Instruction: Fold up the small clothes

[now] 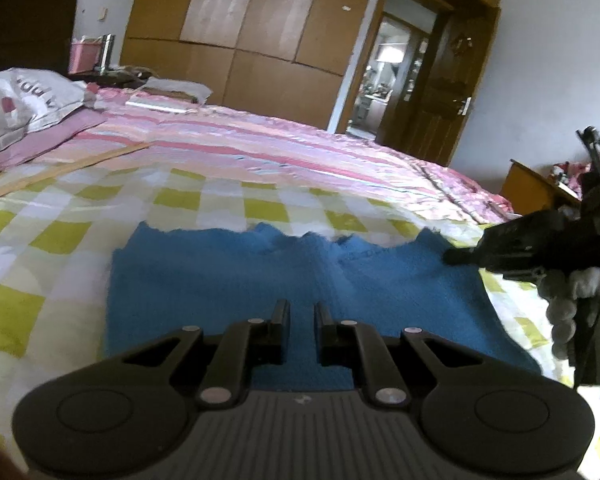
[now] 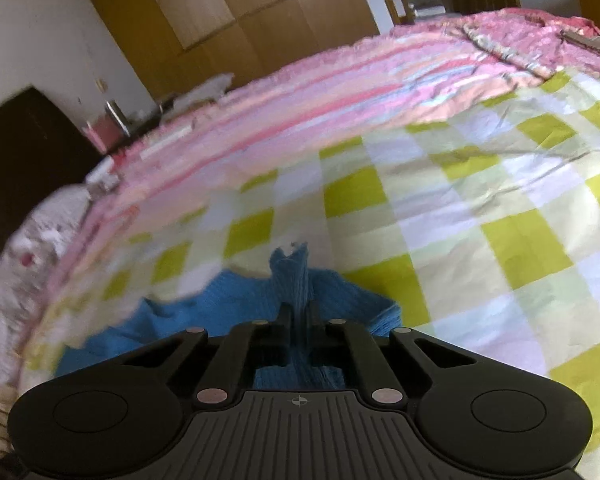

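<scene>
A blue knitted garment (image 1: 260,280) lies spread on the checked bed cover. My left gripper (image 1: 302,308) hovers over its near middle with a narrow gap between the fingers and nothing held. My right gripper (image 2: 299,312) is shut on a pinched fold of the blue garment (image 2: 292,276), which sticks up between its fingers. In the left wrist view the right gripper (image 1: 452,257) is at the garment's far right corner, held by a gloved hand (image 1: 572,304).
The bed has a green-and-white checked cover (image 1: 60,232) and a pink striped quilt (image 1: 280,148) behind it. A grey printed bag (image 1: 20,104) lies at the far left. A wooden wardrobe (image 1: 240,20) and an open door (image 1: 432,92) stand beyond.
</scene>
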Demonstrator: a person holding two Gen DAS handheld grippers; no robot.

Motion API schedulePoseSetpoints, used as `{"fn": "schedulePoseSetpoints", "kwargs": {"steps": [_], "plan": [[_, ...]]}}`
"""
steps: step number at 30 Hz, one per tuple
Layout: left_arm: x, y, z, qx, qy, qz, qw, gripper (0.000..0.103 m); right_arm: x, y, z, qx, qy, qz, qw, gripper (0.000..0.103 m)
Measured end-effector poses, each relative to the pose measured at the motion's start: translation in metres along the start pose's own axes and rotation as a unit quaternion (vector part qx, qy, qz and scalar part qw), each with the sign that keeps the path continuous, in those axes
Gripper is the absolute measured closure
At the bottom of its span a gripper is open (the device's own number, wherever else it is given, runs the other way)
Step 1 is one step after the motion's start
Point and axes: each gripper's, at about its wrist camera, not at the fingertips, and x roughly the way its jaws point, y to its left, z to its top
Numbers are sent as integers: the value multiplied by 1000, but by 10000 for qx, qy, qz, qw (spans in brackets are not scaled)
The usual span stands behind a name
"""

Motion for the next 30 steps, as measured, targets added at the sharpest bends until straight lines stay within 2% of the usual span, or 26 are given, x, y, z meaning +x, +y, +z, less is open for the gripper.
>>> {"fn": "schedulePoseSetpoints", "kwargs": {"steps": [2,5,9,12,14,22,27,30], "plan": [[-3,-8,0,80,-45,-122,9999,84,-18,-7,5,169,-179,106,9996,98],[-4,-22,-3,274,-76,-307,9991,75,-33,-21,12,465,-328,187,9982,98],[4,-45,-17,704,171,-289,9970,74,-14,-30,5,489,-31,-195,9986,97],[11,-56,-27,829,470,-282,9950,74,2,-33,-5,473,159,-462,9977,94],[10,-63,-31,915,534,-286,9940,74,2,-34,-8,503,177,-418,9977,90],[4,-97,-38,1321,535,-309,9893,74,-44,-43,-14,479,-72,-34,9988,90],[9,-117,-45,1457,738,-223,9863,74,-60,-57,-37,663,170,291,9972,89],[11,-128,-45,1582,825,-111,9839,74,-64,-63,-54,608,389,262,9970,89]]}}
